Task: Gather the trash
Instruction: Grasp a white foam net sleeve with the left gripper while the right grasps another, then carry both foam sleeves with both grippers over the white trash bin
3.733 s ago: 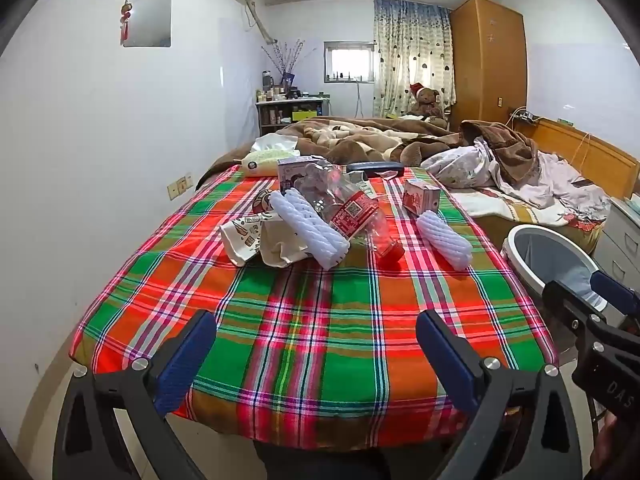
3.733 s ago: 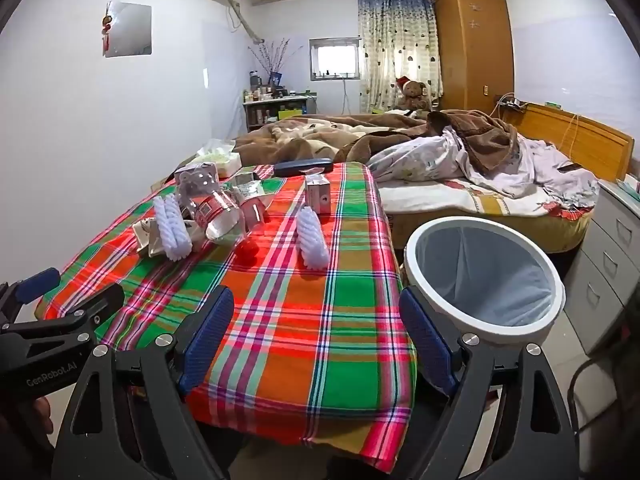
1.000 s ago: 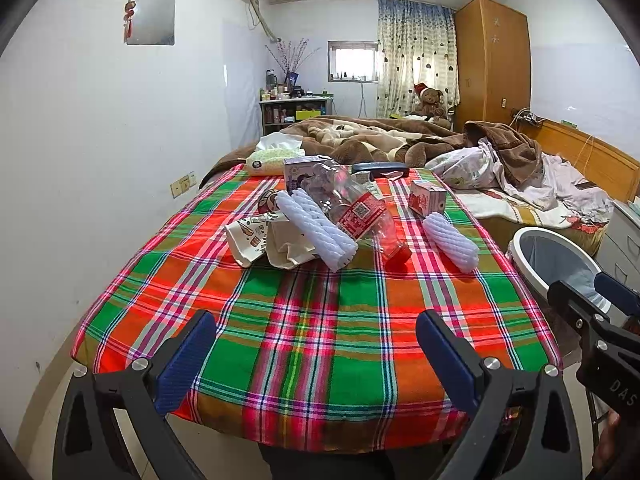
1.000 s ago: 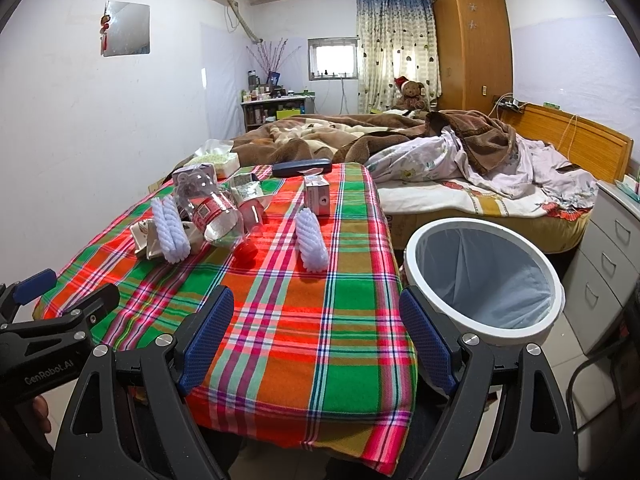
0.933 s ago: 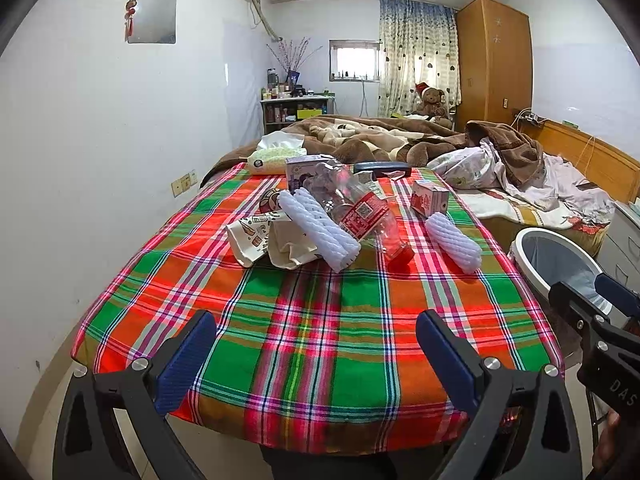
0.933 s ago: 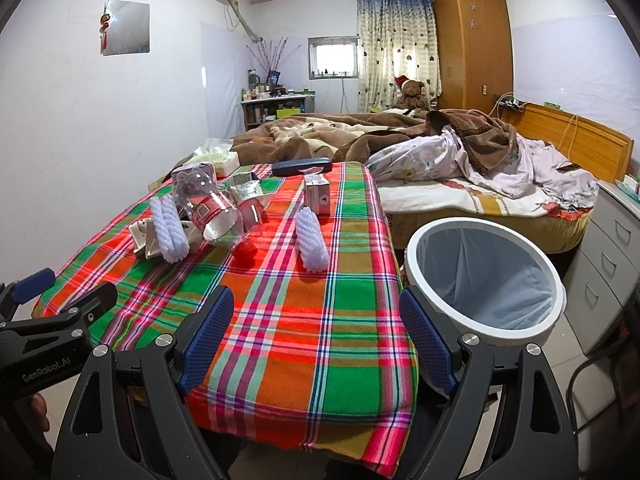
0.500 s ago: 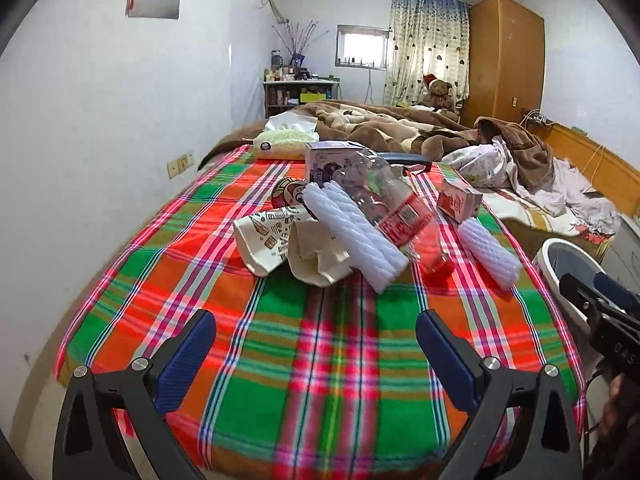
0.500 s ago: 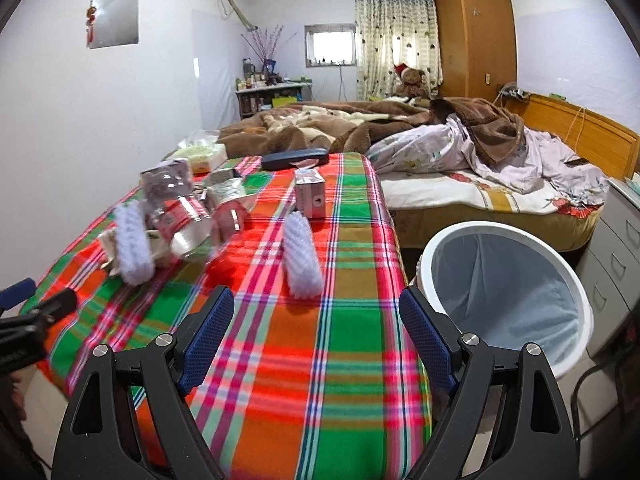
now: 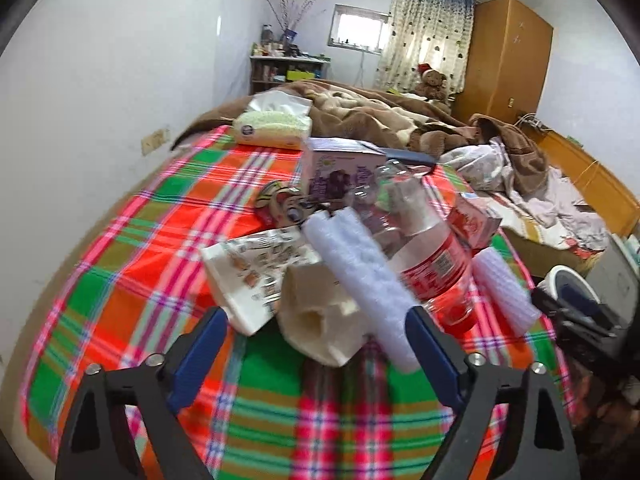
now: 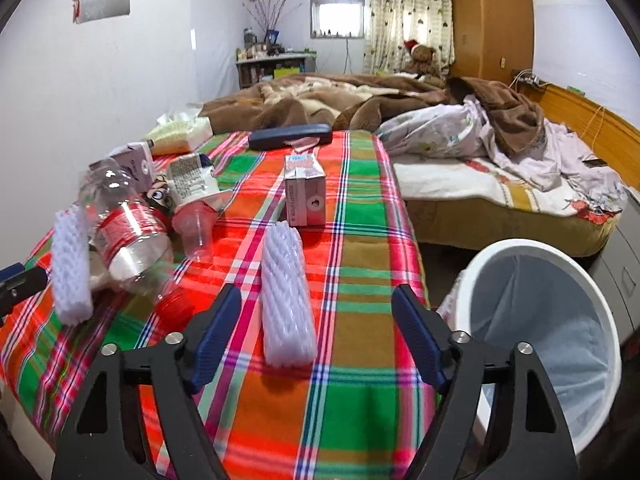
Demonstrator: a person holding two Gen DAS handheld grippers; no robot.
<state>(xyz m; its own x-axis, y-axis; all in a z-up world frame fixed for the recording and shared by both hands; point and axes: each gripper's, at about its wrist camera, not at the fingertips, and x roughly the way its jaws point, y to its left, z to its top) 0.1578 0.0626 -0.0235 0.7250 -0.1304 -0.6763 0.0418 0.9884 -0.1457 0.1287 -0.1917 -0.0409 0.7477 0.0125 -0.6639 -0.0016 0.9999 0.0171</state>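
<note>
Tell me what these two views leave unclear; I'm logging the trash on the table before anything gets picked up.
- Plastic bottle: left view is motion-blurred, so its label is unreadable.
- Crumpled paper cup: foam sleeve lies across it, hiding its right side.
- Trash bin: right view's edge and the right gripper cut off its base.
- Foam sleeve in the left view: its near end sits behind the left gripper's finger.

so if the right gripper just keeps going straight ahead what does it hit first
Most likely the white foam sleeve lying lengthwise between its open fingers, well before the small carton behind it; depth is hard to judge.

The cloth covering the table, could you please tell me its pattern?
The tablecloth is a red, green and orange plaid with pink-and-blue stripes, clearest in the right wrist view.
</note>
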